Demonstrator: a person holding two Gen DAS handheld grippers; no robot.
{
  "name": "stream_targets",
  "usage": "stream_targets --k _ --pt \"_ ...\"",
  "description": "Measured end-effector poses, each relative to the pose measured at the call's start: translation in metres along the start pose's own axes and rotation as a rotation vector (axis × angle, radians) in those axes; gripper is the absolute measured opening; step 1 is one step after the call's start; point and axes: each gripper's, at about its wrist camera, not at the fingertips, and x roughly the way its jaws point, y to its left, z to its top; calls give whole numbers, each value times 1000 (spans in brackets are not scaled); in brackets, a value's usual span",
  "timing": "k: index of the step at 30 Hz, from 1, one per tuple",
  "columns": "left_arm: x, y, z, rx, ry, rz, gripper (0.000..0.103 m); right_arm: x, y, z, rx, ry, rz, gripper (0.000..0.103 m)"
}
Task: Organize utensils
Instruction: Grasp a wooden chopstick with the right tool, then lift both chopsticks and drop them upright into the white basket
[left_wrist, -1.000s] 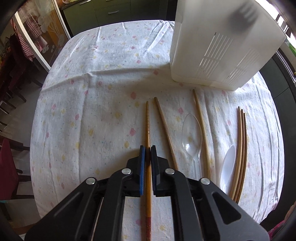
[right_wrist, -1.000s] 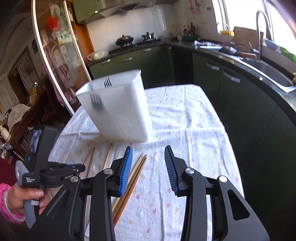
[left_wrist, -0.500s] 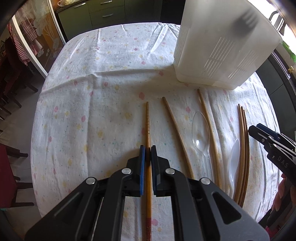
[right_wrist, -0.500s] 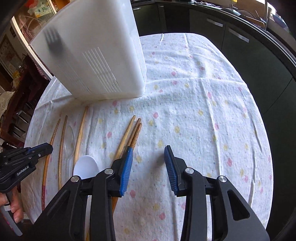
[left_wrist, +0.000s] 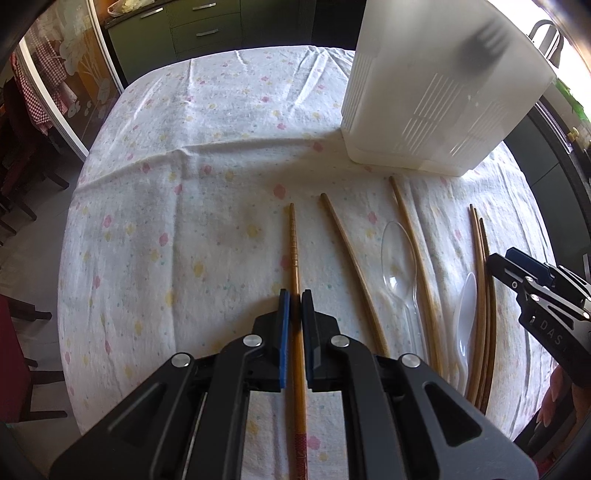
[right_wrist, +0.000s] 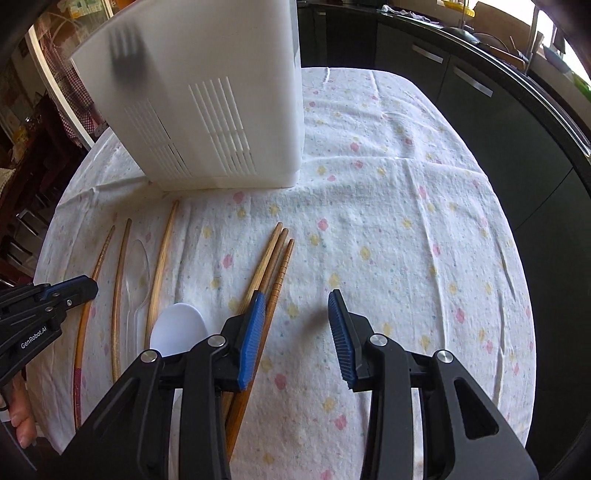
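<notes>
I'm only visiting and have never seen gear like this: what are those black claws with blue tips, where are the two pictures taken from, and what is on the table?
No robot here: a person holds a black two-finger gripper in each hand, each with a camera looking along its fingers. The left camera shows the left gripper shut on a ridged brown wooden chopstick lying on the flowered white tablecloth. The right camera shows the right gripper open with nothing between its blue pads, beside three bunched wooden chopsticks. Also there: a tall white slotted plastic utensil holder with a fork's shadow showing through, a clear plastic spoon, a white plastic spoon and two more loose chopsticks.
</notes>
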Motion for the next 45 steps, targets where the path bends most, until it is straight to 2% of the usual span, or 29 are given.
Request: stream_targets --k 4,8,10,13,20,28,35,45 --pt "0 0 0 9 -6 1 7 2 6 -3 -17 12 -30 31" --pt "0 -3 0 15 -10 9 7 4 19 2 -50 17 -50 18" --pt "0 -3 -1 14 -10 0 7 4 21 3 -53 26 -30 10" --pt "-1 0 -1 18 -13 -12 7 1 10 2 -1 29 40 6" --pt "-8 9 -2 3 -9 -50 6 -49 -24 2 94 -92 188 6" --pt "-69 6 0 37 -121 -87 6 -133 -41 -4 117 -303 300 6" --pt "-124 -12 2 86 -205 -106 6 -175 -43 -11 98 -399 343 6" --pt "-191 -31 13 126 -327 -135 6 -206 -50 -8 86 -471 357 6"
